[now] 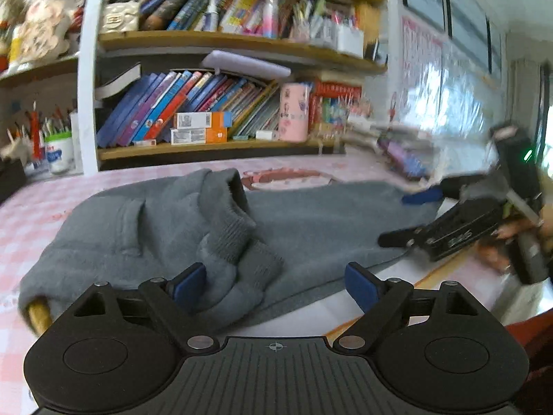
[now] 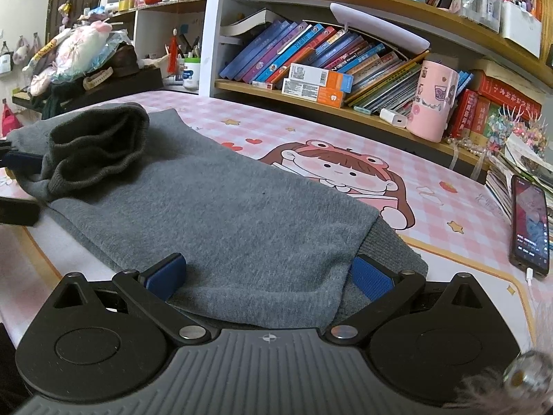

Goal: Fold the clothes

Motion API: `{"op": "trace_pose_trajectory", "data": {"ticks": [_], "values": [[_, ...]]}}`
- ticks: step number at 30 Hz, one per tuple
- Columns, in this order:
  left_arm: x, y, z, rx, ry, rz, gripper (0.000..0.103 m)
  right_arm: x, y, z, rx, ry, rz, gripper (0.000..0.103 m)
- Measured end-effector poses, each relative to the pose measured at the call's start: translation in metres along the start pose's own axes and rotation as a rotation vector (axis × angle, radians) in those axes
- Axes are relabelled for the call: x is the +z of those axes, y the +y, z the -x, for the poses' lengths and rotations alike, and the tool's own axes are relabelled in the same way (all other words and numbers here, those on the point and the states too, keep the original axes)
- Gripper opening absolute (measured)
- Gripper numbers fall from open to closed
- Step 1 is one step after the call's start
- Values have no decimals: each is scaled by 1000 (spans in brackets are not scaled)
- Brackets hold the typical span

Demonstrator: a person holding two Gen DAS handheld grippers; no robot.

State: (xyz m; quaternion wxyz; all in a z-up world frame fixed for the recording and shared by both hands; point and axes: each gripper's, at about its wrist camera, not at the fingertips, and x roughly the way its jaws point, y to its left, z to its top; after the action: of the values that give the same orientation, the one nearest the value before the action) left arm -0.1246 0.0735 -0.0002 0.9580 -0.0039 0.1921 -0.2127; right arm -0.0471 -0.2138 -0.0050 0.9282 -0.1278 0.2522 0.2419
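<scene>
A grey sweatshirt (image 1: 311, 221) lies partly folded on the pink checked desk mat (image 1: 41, 200), with a ribbed cuff (image 1: 238, 231) bunched on top. My left gripper (image 1: 274, 285) is open, its blue pads either side of the near cuffs. My right gripper (image 2: 269, 276) is open with the sweatshirt's (image 2: 224, 214) ribbed hem corner lying between its pads. The right gripper also shows in the left wrist view (image 1: 414, 214) at the garment's right end. The bunched cuff (image 2: 96, 152) sits at the far left in the right wrist view.
A bookshelf (image 1: 221, 145) full of books stands behind the desk. A pink cup (image 2: 432, 100) stands at its foot. A phone (image 2: 530, 228) on a cable lies on the mat (image 2: 432, 207) at the right, by stacked books. A pen pot (image 1: 58, 152) stands at the left.
</scene>
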Motion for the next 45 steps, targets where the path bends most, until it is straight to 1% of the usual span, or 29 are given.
{"op": "trace_pose_trajectory", "data": {"ticks": [2, 4, 6, 8, 10, 11, 12, 13, 15, 18, 21, 23, 24, 25, 26, 27, 28, 31, 32, 33, 34, 35, 36, 38, 39, 40, 41, 43, 45], "values": [[0, 12, 16, -7, -65, 70, 89, 7, 2, 3, 2, 8, -16, 103], [0, 24, 32, 7, -144, 146, 90, 19, 4, 7, 51, -5, -74, 103], [-1, 37, 44, 51, -233, 240, 90, 33, 7, 11, 171, -19, -160, 103], [-4, 49, 49, 71, -288, 320, 90, 46, 11, 9, 309, -28, -269, 103], [-7, 60, 54, 90, -342, 401, 90, 57, 16, -2, 443, -2, -395, 102], [-8, 65, 57, 101, -363, 433, 90, 61, 19, -9, 502, 17, -455, 100], [-9, 67, 57, 114, -362, 436, 90, 65, 21, -16, 561, 36, -515, 94], [-9, 67, 58, 126, -359, 430, 90, 68, 26, -23, 594, 52, -554, 84], [-10, 66, 58, 142, -363, 412, 90, 75, 34, -35, 645, 74, -615, 72], [-12, 64, 58, 136, -385, 408, 90, 85, 45, -48, 678, 83, -645, 71], [-12, 65, 57, 125, -400, 412, 90, 91, 54, -67, 626, 151, -635, 71], [-12, 65, 58, 130, -406, 408, 90, 89, 58, -79, 566, 192, -612, 68], [-13, 64, 60, 136, -409, 407, 90, 89, 59, -83, 548, 192, -602, 59], [-14, 65, 61, 142, -415, 407, 90, 87, 57, -84, 539, 185, -604, 42], [-14, 65, 61, 144, -422, 409, 91, 86, 55, -83, 552, 182, -615, 33], [-14, 65, 62, 145, -429, 411, 91, 86, 53, -83, 565, 179, -626, 19], [-14, 65, 63, 146, -437, 413, 91, 85, 50, -78, 597, 157, -640, 14], [-16, 66, 65, 131, -458, 416, 92, 85, 40, -60, 675, 49, -656, 14], [-16, 66, 65, 127, -459, 416, 93, 82, 36, -61, 673, 40, -673, 14], [-16, 66, 64, 124, -454, 416, 93, 77, 33, -67, 642, 67, -681, 14], [-16, 66, 62, 122, -445, 414, 93, 72, 31, -76, 593, 128, -678, 18], [-16, 65, 62, 123, -441, 409, 93, 65, 28, -85, 579, 155, -700, 23], [-15, 64, 62, 124, -437, 405, 93, 59, 26, -93, 565, 183, -721, 23], [-15, 64, 61, 127, -430, 398, 95, 55, 22, -92, 578, 175, -744, 24], [-15, 64, 61, 131, -431, 399, 96, 54, 20, -91, 584, 171, -756, 27], [-15, 65, 62, 133, -436, 405, 97, 55, 21, -86, 569, 164, -734, 34], [-16, 66, 63, 130, -440, 412, 97, 56, 21, -80, 551, 154, -716, 36], [-17, 67, 63, 128, -440, 424, 97, 60, 21, -69, 516, 136, -682, 35], [-17, 68, 62, 129, -434, 431, 97, 61, 22, -59, 527, 103, -641, 28]]}}
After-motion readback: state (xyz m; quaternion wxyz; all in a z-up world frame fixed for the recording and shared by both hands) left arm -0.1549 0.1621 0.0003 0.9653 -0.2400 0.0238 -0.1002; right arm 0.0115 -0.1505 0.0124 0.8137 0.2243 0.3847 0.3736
